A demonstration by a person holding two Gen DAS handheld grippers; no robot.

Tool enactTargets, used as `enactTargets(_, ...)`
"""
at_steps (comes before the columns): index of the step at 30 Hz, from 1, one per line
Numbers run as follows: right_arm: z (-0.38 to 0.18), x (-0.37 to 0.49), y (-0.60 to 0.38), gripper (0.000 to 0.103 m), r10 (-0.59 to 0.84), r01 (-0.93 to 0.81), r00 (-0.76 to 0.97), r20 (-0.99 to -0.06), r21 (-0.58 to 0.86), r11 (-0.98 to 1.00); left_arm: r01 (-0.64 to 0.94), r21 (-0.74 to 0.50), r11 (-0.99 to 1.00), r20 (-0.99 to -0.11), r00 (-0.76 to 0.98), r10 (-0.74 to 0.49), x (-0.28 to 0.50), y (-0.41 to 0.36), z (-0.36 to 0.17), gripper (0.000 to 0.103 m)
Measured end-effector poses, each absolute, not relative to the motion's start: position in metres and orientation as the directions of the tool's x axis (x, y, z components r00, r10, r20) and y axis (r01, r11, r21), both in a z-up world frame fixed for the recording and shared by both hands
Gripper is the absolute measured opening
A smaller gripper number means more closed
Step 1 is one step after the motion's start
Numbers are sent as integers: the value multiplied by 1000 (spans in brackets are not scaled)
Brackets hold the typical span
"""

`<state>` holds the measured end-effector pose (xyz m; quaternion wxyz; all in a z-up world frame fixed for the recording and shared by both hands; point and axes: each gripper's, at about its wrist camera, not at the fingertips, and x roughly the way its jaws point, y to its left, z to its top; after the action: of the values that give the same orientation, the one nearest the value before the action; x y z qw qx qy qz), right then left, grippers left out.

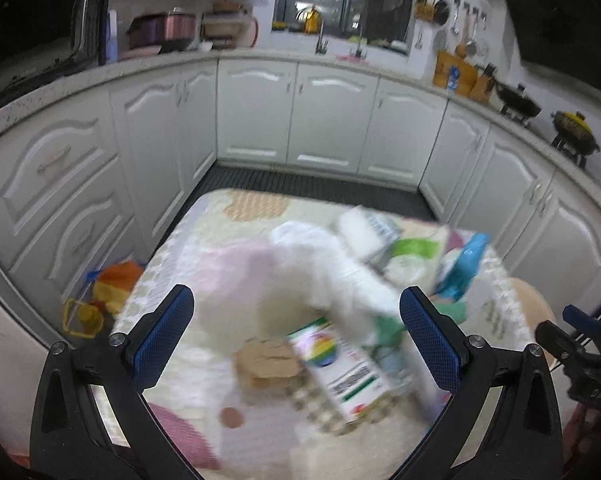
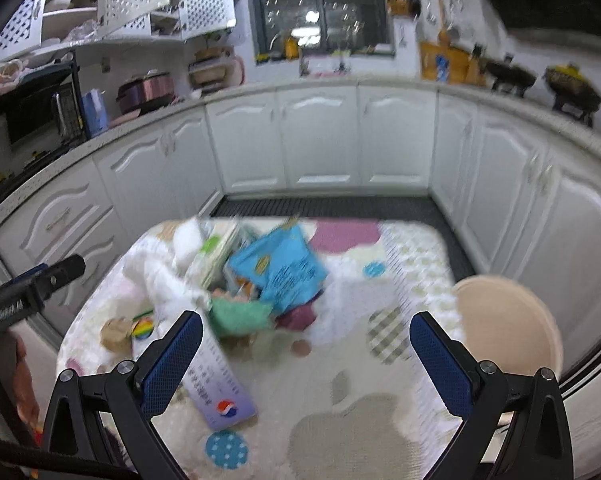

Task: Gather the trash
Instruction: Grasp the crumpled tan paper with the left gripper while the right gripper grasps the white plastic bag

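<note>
While jaws gape: trash [image 1: 340, 368] between

Colours all over. The table cover [image 2: 400, 360] is cream with pastel patches: a mauve blob at the top, a grey-checked circle, a teal polka-dot circle near the bottom. Middle of the right wrist frame sits a bright blue packet [image 2: 284, 268] with yellow marks, a mint green wad [image 2: 236, 316] below it. The white carton [image 1: 340, 372] has a rainbow circle and a green stripe. Cabinets [image 1: 328, 116] are plain white; finger pads [image 1: 164, 332] are blue mesh on black frames.
</note>
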<state>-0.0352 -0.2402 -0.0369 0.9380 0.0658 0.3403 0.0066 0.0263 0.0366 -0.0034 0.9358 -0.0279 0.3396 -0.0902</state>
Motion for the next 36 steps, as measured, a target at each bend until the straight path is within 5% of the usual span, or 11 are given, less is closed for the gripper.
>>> enactTargets(6, -64, -21, -220, 102, 182, -76, 699, -691, 181, 981, 169, -9, 986, -691, 712, -129, 27, 54, -35, 102)
enactTargets(18, -66, -6, -188, 89, 243, -199, 661, -710, 146, 969, 238, -86, 967, -755, 618, -220, 43, 63, -79, 102)
enactTargets(23, -50, 7, -177, 83, 251, -234, 668, -701, 123, 964, 265, -100, 959, -802, 549, -235, 64, 51, -106, 69)
enactTargets(24, -49, 10, -176, 80, 254, -237, 667, -700, 124, 964, 270, -110, 957, -813, 530, -243, 67, 50, -111, 53)
enactTargets(28, -47, 27, -168, 62, 297, -266, 647, -702, 158, 951, 279, -181, 943, -809, 503, -304, 71, 57, -113, 33)
enactTargets(36, -51, 73, -121, 56, 370, -368, 577, -728, 173, 914, 197, -155, 968, -771, 588, -243, 65, 90, -84, 28)
